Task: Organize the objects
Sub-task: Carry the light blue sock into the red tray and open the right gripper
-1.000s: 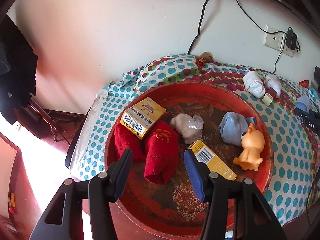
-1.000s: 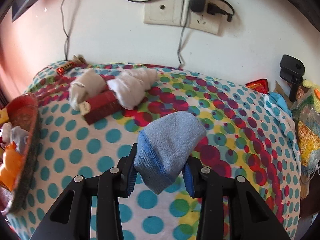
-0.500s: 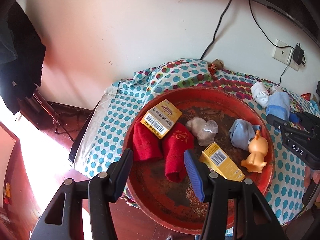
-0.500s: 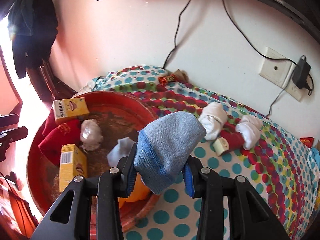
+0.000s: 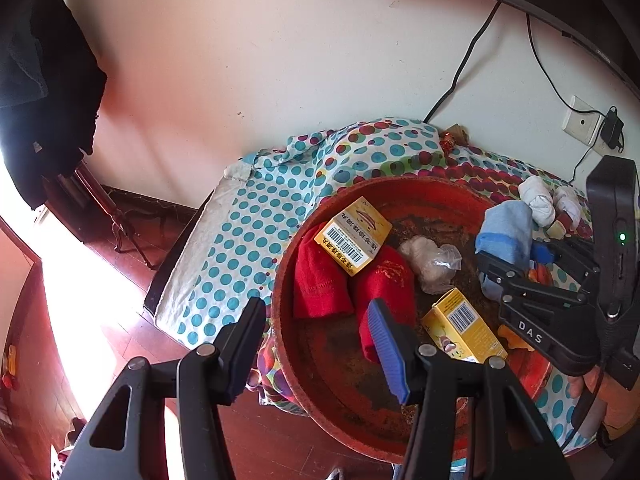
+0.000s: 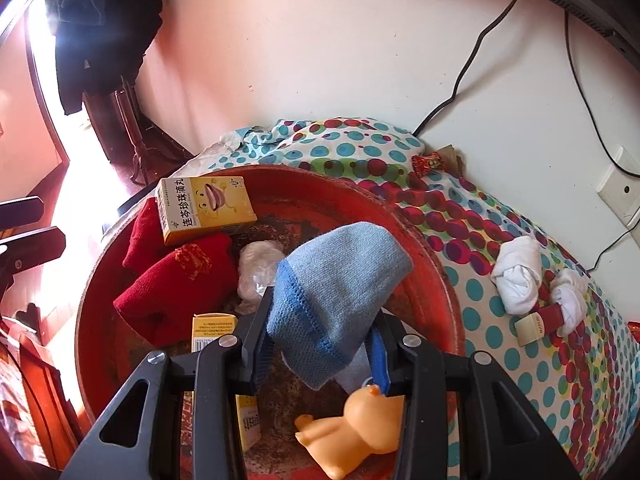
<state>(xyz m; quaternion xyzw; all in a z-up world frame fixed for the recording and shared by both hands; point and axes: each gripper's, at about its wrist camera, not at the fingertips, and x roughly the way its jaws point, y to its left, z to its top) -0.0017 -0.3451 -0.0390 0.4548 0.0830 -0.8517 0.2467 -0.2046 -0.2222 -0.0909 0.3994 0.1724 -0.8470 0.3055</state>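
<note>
Light blue knit sock (image 6: 340, 300) with darker blue cuff, folded and limp, clamped in the right hand-held gripper (image 6: 320, 344) above the red basin (image 6: 436, 280) at the bed's (image 6: 520, 380) left end. A second ago it hung over the spotted sheet near the white sock rolls (image 6: 516, 280). Left hand-held gripper (image 5: 316, 344) wide apart, empty, at the basin's near rim. Probably another blue sock beneath; partly hidden.

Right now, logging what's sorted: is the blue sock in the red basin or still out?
Out: the right gripper holds the blue sock above the red basin.
</note>
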